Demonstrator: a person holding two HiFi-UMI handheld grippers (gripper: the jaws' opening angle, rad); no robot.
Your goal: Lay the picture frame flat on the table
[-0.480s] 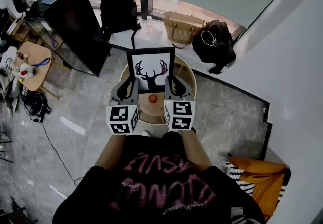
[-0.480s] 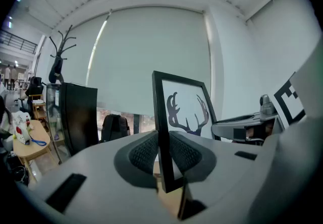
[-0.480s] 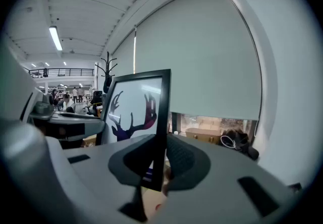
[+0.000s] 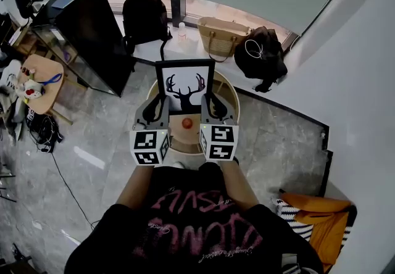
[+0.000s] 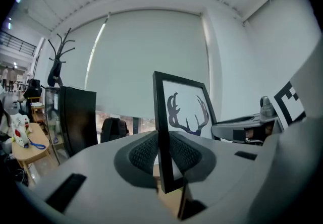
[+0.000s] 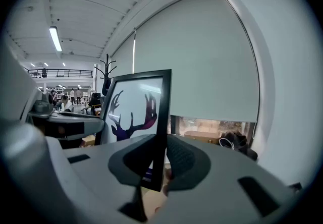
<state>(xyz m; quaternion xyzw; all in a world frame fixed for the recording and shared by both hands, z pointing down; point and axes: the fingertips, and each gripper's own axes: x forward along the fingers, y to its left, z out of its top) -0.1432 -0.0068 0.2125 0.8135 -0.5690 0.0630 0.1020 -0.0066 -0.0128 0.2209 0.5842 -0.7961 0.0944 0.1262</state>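
A black picture frame [image 4: 184, 86] with a deer-antler print stands upright over the round wooden table [image 4: 228, 91]. My left gripper [image 4: 161, 108] is shut on the frame's left side edge [image 5: 162, 137]. On the right side edge [image 6: 160, 132], my right gripper [image 4: 208, 107] is shut too. The left gripper view shows the print [image 5: 187, 112] to the right of the clamped edge. In the right gripper view the print [image 6: 133, 112] lies to the left of it. The frame's bottom edge is hidden between the grippers.
A small red object [image 4: 187, 121] sits on the table [image 4: 228, 91] just in front of the frame. Behind the table are a black backpack [image 4: 145, 15], a woven bag [image 4: 222, 35] and a dark bag [image 4: 260, 49]. A black cabinet [image 4: 86, 29] stands at the left.
The frame and both grippers have shifted very slightly; the hold is unchanged.
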